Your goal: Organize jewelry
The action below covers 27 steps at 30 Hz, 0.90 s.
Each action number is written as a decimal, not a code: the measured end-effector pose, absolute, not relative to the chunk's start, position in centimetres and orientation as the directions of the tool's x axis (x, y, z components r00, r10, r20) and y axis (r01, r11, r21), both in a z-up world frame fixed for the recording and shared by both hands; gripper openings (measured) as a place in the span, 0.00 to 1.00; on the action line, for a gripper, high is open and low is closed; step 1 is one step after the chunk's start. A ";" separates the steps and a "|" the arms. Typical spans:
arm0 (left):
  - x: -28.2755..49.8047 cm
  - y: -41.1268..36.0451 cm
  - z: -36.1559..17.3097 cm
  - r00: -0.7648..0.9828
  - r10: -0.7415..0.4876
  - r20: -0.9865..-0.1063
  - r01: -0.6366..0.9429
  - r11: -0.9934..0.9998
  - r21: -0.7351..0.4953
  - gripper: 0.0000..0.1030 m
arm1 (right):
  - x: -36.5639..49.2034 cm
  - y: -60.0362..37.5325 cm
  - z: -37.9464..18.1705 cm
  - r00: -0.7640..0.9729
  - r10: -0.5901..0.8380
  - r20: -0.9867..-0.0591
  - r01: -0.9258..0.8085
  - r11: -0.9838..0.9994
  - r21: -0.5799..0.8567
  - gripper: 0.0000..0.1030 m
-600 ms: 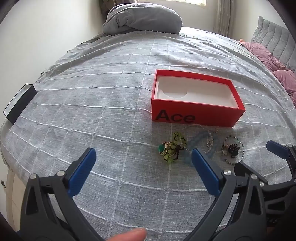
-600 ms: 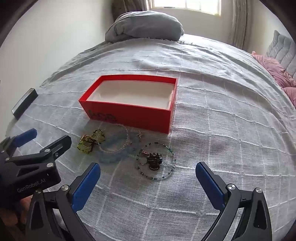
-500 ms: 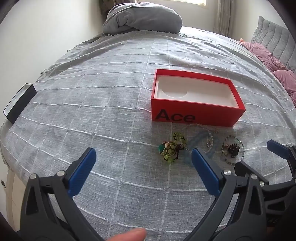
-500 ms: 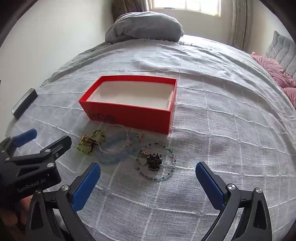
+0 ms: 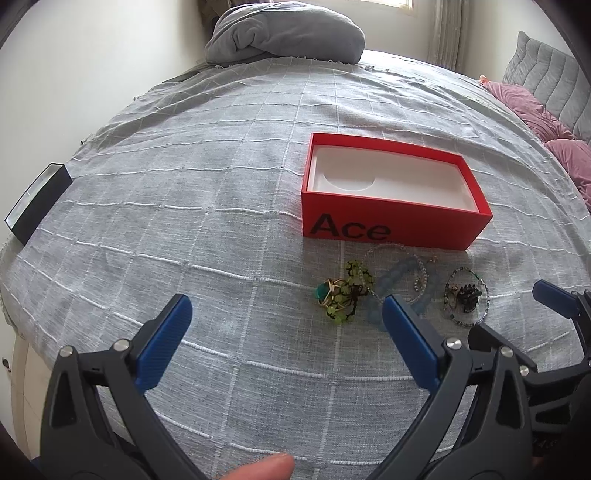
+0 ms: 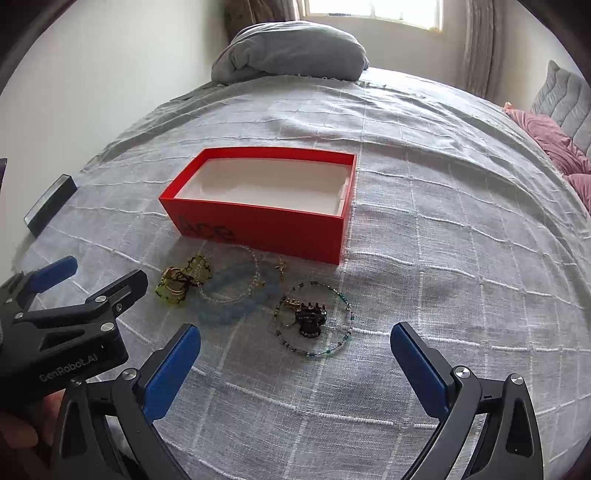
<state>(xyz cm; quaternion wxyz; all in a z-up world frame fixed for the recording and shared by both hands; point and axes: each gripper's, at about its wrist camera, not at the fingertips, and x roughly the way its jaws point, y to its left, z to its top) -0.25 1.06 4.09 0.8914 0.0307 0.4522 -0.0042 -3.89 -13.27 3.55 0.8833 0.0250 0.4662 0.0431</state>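
Both the left claw and the right claw hang wide apart above the bed, gripping nothing; the jewelry lies just before the red box.

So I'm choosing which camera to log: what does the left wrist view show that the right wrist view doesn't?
Only the left wrist view: the red cardboard box's "Ace" lettering read squarely, and a fingertip. Only the right wrist view: the window and the "GenRobot.AI" marking on the left claw. Both: the box, green bead cluster, dark hair clip, grey bedspread.
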 end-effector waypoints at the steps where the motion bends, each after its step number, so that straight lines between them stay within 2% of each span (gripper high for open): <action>1: -0.2 1.1 4.1 0.589 0.018 -0.808 0.035 0.998 0.048 0.99 | -3.9 -13.3 3.5 0.560 0.105 -0.822 -0.053 0.994 0.091 1.00; 27: -0.3 1.1 4.0 0.587 0.017 -0.809 0.035 0.998 0.046 0.99 | -3.8 -13.5 3.0 0.539 0.125 -0.833 -0.047 0.992 0.119 1.00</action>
